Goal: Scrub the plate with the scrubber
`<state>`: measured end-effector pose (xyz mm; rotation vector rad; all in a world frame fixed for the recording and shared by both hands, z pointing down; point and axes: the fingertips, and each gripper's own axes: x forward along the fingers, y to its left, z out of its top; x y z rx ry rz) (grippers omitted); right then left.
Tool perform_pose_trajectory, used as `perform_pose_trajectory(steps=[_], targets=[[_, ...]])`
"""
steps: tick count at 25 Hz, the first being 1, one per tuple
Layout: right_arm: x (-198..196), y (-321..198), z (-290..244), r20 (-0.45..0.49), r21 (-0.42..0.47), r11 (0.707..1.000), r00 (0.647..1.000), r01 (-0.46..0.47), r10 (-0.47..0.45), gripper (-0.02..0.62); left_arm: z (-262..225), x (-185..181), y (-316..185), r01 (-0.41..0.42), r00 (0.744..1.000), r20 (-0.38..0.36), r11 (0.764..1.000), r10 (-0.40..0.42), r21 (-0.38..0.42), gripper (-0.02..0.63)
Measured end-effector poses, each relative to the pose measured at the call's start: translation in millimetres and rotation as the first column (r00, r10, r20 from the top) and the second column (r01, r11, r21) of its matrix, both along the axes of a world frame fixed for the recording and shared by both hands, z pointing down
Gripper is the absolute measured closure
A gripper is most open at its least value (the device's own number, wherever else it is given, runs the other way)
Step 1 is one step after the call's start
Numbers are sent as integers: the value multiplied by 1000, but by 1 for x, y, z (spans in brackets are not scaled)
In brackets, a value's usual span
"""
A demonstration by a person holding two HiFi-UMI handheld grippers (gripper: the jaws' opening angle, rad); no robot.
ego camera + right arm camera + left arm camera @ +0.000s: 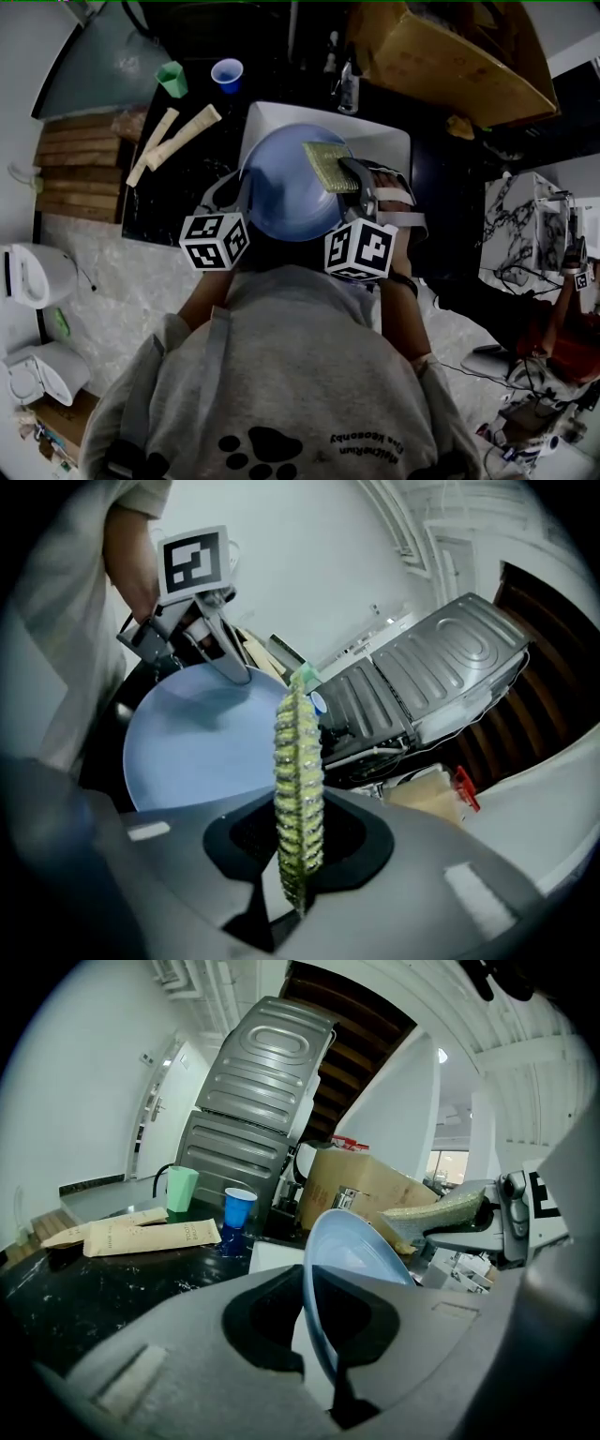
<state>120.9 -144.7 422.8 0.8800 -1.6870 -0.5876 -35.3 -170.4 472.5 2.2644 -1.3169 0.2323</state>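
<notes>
The left claw [234, 190] is closed on the rim of the blue plate [286, 187] and holds it tilted in the air over the white basin [394, 141], which is in the dark surface [187, 187]. The right claw [364, 183] is closed on one edge of the yellow-green scrubber [330, 166], which lies at the far rim of the plate.

The plate looks thin, stiff and light. Its smooth face may be slippery, so a firm hold on the rim seems best. The scrubber looks soft and flat and probably bends under pressure.

The paper packets [183, 136] near the far left corner, beside the green cup [172, 78] and the blue cup [227, 74], carry print too small to read. The print on the shirt [281, 375] is also not clear.
</notes>
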Motion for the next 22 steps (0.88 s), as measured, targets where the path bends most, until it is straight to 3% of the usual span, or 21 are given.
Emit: perform_pose_trajectory(steps=[10,15,22], targets=[[-2,-15,16,-151,76,996,988,46,-35,528,1,-1,-3,-14,1000,-1,1000,14,-6,584],[6,-21,41,-250,48,996,967,69,-55,528,2,3,-4,-32,999,4,999,32,-9,583],[18,-15,76,-320,-27,999,946,46,-52,528,2,3,-5,-37,999,-6,999,37,-14,580]])
